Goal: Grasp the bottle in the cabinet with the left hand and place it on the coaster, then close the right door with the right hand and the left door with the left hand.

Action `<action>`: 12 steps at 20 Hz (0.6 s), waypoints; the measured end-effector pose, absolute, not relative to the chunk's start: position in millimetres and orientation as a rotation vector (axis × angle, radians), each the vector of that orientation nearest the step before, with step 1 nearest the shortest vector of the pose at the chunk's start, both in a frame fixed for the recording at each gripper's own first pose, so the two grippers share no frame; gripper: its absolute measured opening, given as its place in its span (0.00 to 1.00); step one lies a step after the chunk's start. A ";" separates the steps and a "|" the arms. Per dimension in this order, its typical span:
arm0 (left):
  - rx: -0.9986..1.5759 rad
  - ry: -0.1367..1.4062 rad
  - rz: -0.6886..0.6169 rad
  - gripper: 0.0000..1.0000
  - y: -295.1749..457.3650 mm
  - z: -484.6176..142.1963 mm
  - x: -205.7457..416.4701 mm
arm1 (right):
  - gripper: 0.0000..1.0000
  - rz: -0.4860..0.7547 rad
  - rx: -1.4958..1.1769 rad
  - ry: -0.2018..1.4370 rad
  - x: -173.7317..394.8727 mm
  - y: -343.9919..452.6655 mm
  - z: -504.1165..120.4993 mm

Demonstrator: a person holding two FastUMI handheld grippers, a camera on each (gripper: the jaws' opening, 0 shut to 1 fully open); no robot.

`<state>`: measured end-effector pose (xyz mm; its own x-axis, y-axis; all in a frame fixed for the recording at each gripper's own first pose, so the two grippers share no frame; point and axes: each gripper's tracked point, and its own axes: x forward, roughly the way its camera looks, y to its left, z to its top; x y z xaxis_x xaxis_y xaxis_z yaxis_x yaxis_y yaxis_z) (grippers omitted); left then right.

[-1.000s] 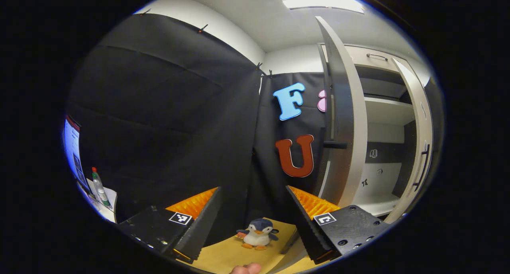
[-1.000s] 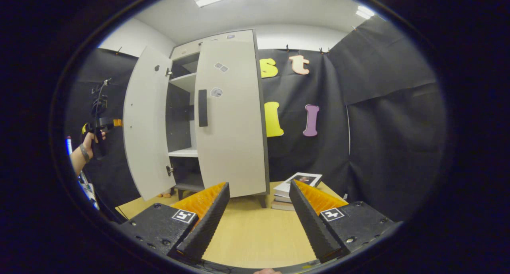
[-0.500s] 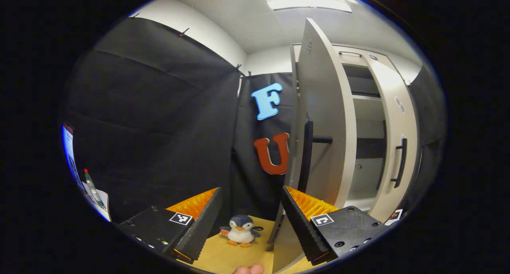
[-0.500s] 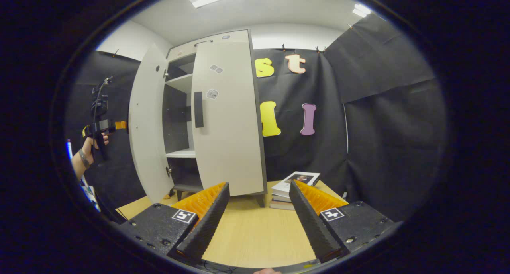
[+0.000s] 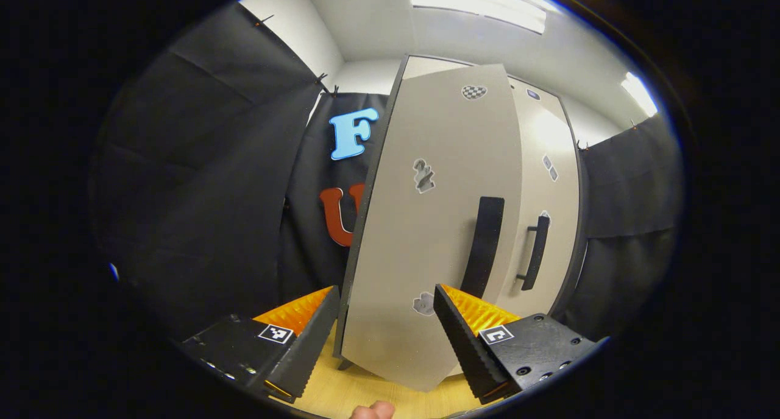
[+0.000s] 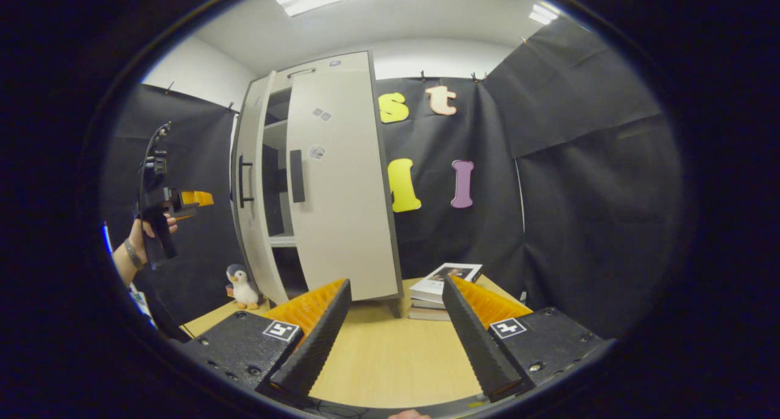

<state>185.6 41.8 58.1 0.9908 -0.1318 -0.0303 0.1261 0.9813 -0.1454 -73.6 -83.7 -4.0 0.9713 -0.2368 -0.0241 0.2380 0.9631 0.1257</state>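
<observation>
The cabinet's left door point(image 5: 426, 224) faces me in the left gripper view, swung most of the way in, with its black handle point(image 5: 483, 245) above my right fingertip. My left gripper point(image 5: 384, 340) is open, the door's lower edge showing between its fingers. The right door point(image 5: 545, 181) with its handle point(image 5: 535, 253) lies just beyond. In the right gripper view the right door point(image 6: 338, 206) stands slightly ajar and the left door point(image 6: 251, 187) leaves a narrow gap. A hand holds the left gripper point(image 6: 183, 200) just left of that door. My right gripper point(image 6: 393, 340) hangs open over the table.
A wooden table point(image 6: 390, 352) carries the cabinet. A stack of books point(image 6: 442, 285) lies at the cabinet's right foot, and a toy penguin point(image 6: 242, 286) sits at its left foot. Black cloth walls close in the booth on all sides.
The left door has swung from wide open to nearly shut, and the left gripper has followed it round to face its front. The right door has closed a little more. My right gripper stayed put.
</observation>
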 end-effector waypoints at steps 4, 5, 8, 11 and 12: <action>-0.108 -0.003 -0.121 1.00 36.7 77.6 164.5 | 0.98 -0.224 0.114 0.003 -69.1 -81.6 5.6; -0.102 -0.011 -0.133 0.95 29.9 79.8 156.7 | 0.94 -0.217 0.110 -0.004 -66.1 -79.7 9.3; -0.104 -0.013 -0.183 0.95 0.9 71.2 121.9 | 0.94 -0.177 0.131 -0.016 -52.3 -69.9 20.2; -0.088 -0.038 -0.166 0.95 -19.2 50.0 89.7 | 0.99 -0.121 0.138 -0.022 -36.0 -56.2 30.1; -0.092 -0.045 -0.162 0.95 -26.3 40.8 78.8 | 0.94 -0.109 0.131 -0.028 -31.8 -52.5 31.9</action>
